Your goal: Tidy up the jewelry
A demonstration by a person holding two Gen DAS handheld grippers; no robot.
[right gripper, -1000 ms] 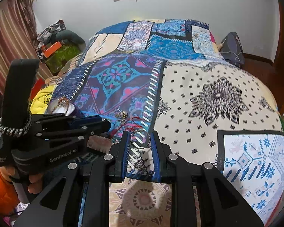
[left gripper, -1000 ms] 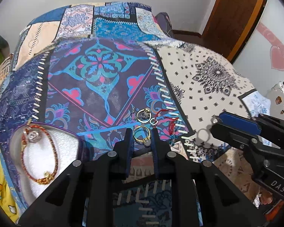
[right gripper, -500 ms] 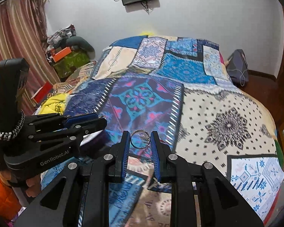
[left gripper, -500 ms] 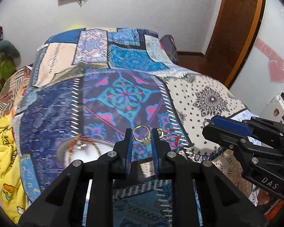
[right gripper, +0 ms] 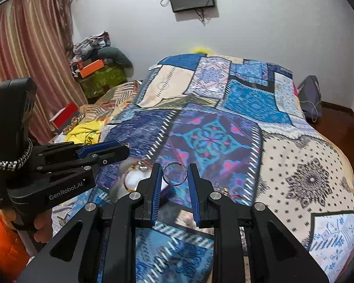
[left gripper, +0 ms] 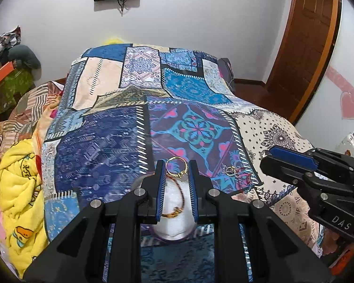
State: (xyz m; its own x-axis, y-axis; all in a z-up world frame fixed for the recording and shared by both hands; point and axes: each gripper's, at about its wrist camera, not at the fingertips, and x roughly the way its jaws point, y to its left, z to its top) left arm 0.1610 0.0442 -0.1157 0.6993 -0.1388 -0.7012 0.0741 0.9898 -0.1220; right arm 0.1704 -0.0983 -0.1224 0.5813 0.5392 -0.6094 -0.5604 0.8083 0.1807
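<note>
1. Left gripper tilts downward above the white jewelry dish, pinching a gold ring
2. Right gripper tilts down over the patchwork bedspread, pinching a silver ring
3. Gripper bodies read "GenRobot.AI" and "DAS"

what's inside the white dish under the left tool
A red-and-gold beaded bracelet lies in the white dish. The left tool, shut on a gold ring, covers both sides of the dish, so anything else there stays hidden.
</note>
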